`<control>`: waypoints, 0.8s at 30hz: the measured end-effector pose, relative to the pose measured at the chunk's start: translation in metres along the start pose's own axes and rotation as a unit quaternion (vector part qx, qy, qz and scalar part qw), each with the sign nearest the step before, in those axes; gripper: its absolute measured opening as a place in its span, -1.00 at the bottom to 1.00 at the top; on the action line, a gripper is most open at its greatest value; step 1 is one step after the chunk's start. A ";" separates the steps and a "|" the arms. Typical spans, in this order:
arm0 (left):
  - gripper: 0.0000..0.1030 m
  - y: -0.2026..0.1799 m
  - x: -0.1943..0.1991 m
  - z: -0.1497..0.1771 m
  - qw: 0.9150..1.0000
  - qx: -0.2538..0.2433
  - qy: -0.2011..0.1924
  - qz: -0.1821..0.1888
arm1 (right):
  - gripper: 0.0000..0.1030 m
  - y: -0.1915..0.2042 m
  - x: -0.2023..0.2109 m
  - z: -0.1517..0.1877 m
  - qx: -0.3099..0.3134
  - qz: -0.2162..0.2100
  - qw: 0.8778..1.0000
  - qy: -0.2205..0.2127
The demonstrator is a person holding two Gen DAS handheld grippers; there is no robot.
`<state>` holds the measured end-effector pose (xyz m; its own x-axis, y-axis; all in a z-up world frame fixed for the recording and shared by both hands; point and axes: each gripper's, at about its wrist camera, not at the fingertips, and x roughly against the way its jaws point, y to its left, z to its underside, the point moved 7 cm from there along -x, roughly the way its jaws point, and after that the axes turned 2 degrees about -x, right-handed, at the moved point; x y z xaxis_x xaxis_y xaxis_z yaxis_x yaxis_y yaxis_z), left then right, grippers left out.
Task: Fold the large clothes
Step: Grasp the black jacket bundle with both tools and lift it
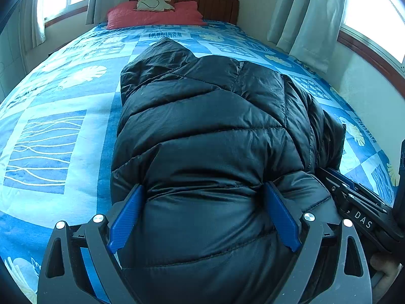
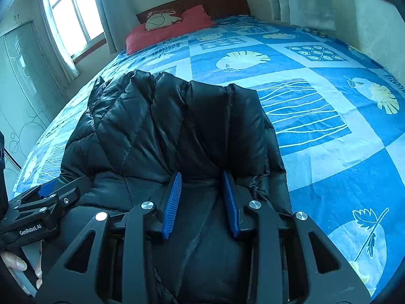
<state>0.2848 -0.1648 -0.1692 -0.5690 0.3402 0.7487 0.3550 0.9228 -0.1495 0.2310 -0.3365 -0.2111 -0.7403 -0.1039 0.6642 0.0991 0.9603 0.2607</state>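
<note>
A black quilted puffer jacket (image 1: 207,131) lies folded lengthwise on the bed, its hood end pointing at the headboard; it also shows in the right wrist view (image 2: 157,126). My left gripper (image 1: 202,190) has its blue fingers (image 1: 126,217) spread wide around the near end of the jacket, whose padding bulges between them. My right gripper (image 2: 202,177) has its blue fingers (image 2: 173,202) closer together, pinching a bunch of the jacket's near right edge. Each gripper shows at the edge of the other's view.
The bed is covered with a blue patterned sheet (image 1: 58,126) that also fills the right wrist view (image 2: 329,126). A red pillow (image 1: 152,15) and a small cushion (image 1: 154,2) lie by the wooden headboard. Curtained windows and walls flank both sides of the bed.
</note>
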 end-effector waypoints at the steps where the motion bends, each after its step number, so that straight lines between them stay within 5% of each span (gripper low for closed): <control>1: 0.78 -0.001 0.000 0.000 1.000 -0.001 0.001 -0.001 | -0.38 0.000 0.001 0.000 -0.001 -0.002 1.000 0.000; 7: 0.78 -0.001 0.009 -0.005 1.000 -0.004 0.004 -0.004 | -0.34 0.004 0.013 -0.004 0.005 -0.002 1.000 -0.007; 15: 0.77 0.019 0.043 -0.004 0.998 0.055 -0.007 0.009 | 0.11 0.003 0.055 -0.007 -0.028 -0.020 0.998 -0.045; 24: 0.77 0.052 0.058 0.021 0.971 0.213 0.010 0.110 | 0.39 -0.027 0.049 -0.006 -0.093 -0.031 0.995 -0.007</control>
<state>0.2546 -0.0932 -0.1473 -0.4978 0.5371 0.6810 0.1247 0.8214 -0.5566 0.1959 -0.3693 -0.1817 -0.7582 -0.1564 0.6330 0.1738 0.8872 0.4274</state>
